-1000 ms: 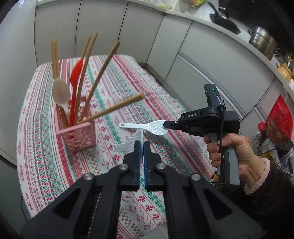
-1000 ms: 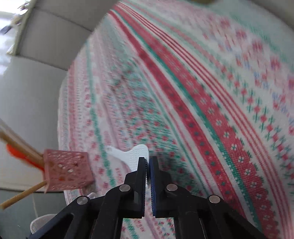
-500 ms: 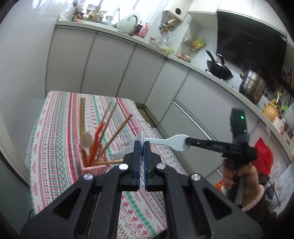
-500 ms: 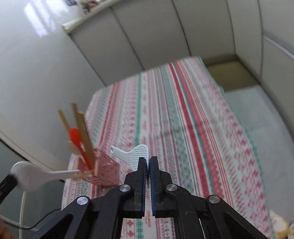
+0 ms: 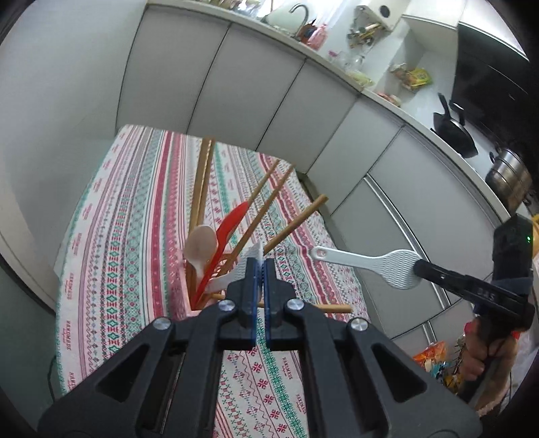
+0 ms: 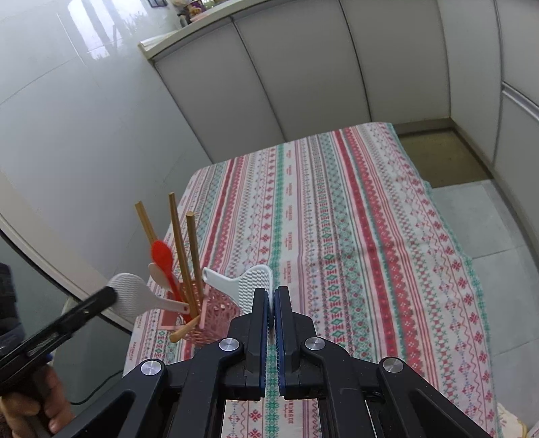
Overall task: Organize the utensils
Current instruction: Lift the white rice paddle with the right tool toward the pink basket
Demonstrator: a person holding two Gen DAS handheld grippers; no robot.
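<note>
left tongs (image 5: 258,269) clamped, right tongs (image 6: 272,300) clamped

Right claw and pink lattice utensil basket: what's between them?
The white plastic rice paddle the right claw grips, handle pointing toward the pink basket; seen in right wrist view.

We see a striped red, green and white tablecloth (image 5: 141,215) covering the table, with pale grey cabinet doors (image 5: 235,87) running behind its far edge. Up on the countertop (image 5: 387,97) there's a black wok (image 5: 454,131) and a steel pot (image 5: 510,175) toward the right, plus a faucet (image 5: 299,10) further left. Grey floor tiles (image 6: 498,236) show past the table's right edge.
</note>
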